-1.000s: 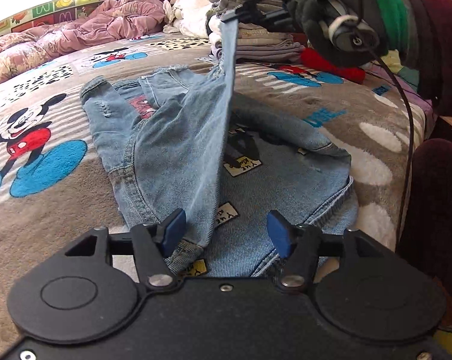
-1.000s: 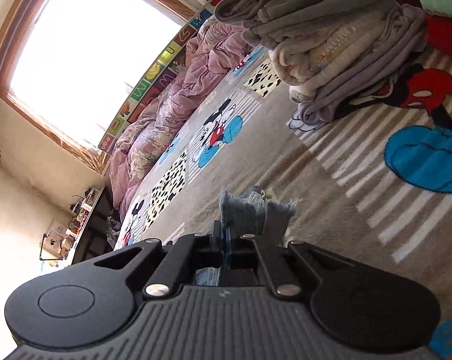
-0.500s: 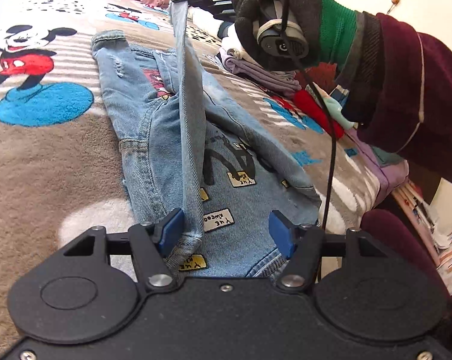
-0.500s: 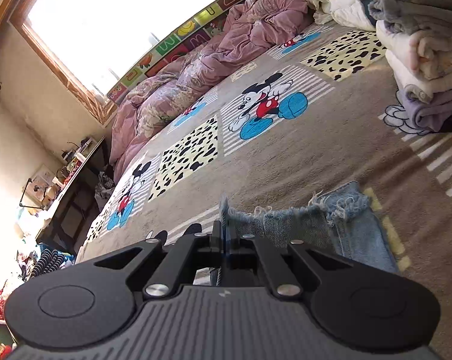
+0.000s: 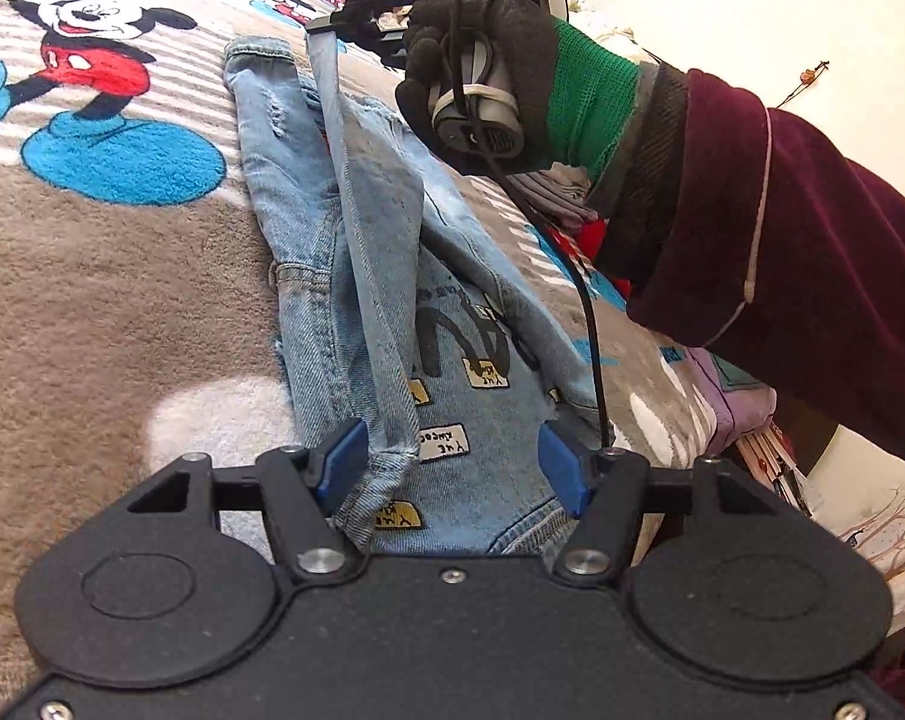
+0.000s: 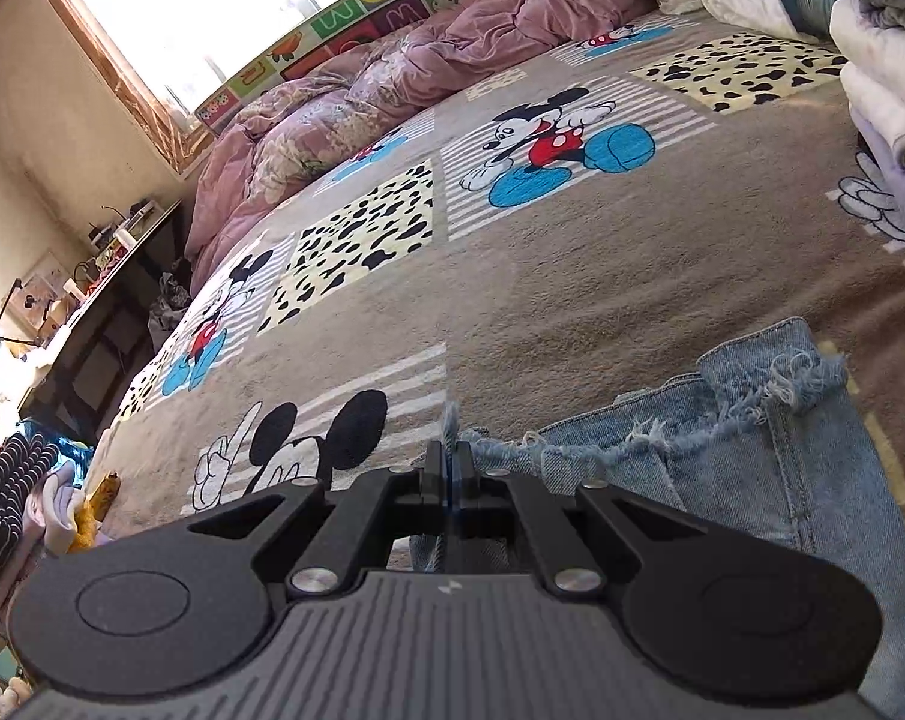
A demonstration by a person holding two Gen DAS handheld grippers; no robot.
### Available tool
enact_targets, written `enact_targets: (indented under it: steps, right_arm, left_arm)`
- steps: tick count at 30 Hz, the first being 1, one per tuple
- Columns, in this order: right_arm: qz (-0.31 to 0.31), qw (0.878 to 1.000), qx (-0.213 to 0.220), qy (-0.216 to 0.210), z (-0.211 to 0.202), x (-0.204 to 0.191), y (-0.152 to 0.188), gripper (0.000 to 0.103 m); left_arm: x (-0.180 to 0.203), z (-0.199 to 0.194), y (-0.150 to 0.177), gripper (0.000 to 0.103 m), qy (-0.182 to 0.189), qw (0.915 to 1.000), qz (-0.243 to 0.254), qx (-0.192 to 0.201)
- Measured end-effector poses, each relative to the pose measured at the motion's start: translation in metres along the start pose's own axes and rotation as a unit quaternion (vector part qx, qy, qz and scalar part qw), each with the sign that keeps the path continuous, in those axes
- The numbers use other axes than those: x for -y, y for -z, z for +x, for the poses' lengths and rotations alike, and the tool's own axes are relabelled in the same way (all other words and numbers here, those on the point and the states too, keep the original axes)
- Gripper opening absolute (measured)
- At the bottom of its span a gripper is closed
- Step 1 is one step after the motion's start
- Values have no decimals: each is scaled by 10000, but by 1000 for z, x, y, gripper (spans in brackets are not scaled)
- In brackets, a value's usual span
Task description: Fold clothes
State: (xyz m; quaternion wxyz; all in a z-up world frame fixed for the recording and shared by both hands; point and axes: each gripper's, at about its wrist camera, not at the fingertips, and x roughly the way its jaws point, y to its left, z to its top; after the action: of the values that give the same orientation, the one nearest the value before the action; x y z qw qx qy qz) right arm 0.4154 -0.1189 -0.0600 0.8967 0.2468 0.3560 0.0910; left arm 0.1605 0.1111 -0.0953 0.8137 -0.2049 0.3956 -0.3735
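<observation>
On plush blanket (image 5: 92,300), frayed denim jeans (image 5: 452,408), perhaps half-folded.

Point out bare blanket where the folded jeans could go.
Free: the brown blanket between the jeans and the pink quilt. Crowded: the stacked laundry right of the jeans, where the right gripper holds the hem.

Both wrist views skim low over the bed (perhaps opposite-facing), sharing jeans (image 5: 356,276).
</observation>
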Motion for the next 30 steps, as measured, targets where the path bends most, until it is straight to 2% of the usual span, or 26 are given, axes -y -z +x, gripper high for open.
enact_targets:
  steps: [4,10,13,16,20,25,30]
  right_arm:
    - [-163,9998,-86,77,9,-6,4,4]
    - [-685,9975,-154,-41,13,-24,4,4]
    - [-710,9971,-187,-194,12,-28,-3,9]
    - [-683,9973,-148,-235,4,-26,-12,30]
    - [-808,9965,-21,-204,-13,-19,-17,31]
    - [-1444,9890,-222,-234,-40,-8,14,31]
    - [-1318,9887,-367,-610,-87,16,55,31]
  left_arm:
    - [-1,2,0,62,-18,10000,5,-48]
    - [0,4,3,64,-41,9999,89,-103]
    - [-1,4,2,64,-33,9999,66,-93]
    - [-2,3,2,64,-4,10000,23,-67]
    - [-2,1,2,65,13,10000,27,-39]
    - [0,-5,1,65,57,9999,42,75]
    - [-2,-21,-1,65,43,9982,-96,583]
